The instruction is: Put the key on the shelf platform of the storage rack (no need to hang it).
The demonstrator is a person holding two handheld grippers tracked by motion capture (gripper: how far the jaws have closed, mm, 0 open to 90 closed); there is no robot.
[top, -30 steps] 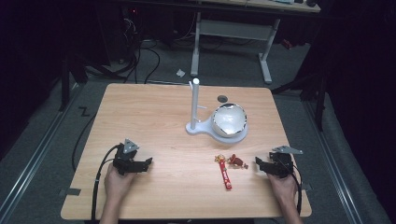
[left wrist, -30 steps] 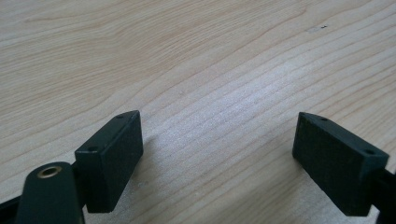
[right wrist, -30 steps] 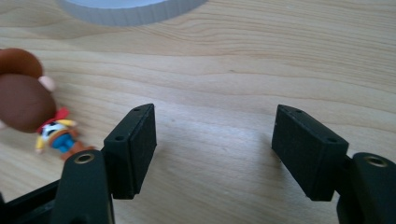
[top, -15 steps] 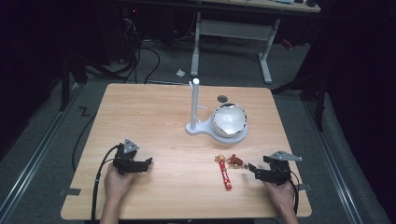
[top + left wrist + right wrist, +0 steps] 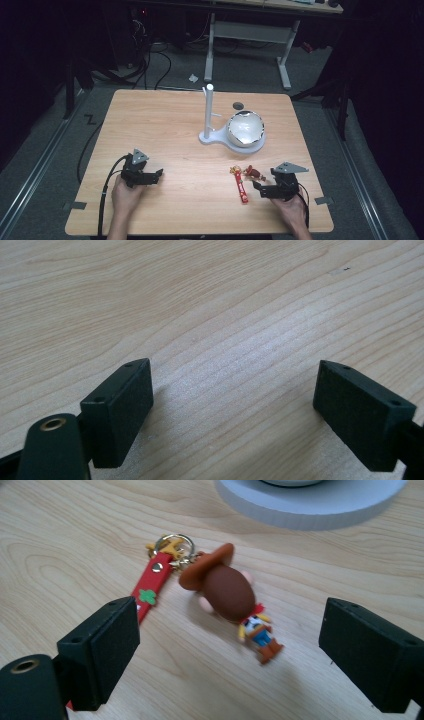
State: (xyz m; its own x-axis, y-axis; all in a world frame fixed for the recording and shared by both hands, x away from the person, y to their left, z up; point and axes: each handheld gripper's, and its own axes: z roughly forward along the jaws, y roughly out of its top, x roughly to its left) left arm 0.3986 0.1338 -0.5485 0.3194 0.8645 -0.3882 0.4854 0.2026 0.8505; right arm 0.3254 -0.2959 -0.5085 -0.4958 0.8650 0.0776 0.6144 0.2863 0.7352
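Observation:
A keychain lies on the wooden table [image 5: 170, 125]: a small cowboy figure [image 5: 230, 592] with a brown hat, joined by a gold ring [image 5: 172, 545] to a red strap [image 5: 241, 185]. My right gripper [image 5: 261, 188] is open just right of the figure [image 5: 254, 173]; in the right gripper view its gripper [image 5: 227, 655] frames the figure, which lies just ahead of the jaws. My left gripper [image 5: 154, 176] rests open on the table at the front left, and in its own view the gripper [image 5: 232, 412] has bare wood between the jaws.
A white stand [image 5: 208, 112] with an upright post and a round base [image 5: 310, 502] holds a shiny bowl [image 5: 245, 127] behind the keychain. A small dark hole [image 5: 238, 106] sits in the table behind it. Cables and desk legs lie on the floor beyond.
My right gripper has moved left and toward the table's front edge, closing in on the cowboy figure. The left gripper has stayed put.

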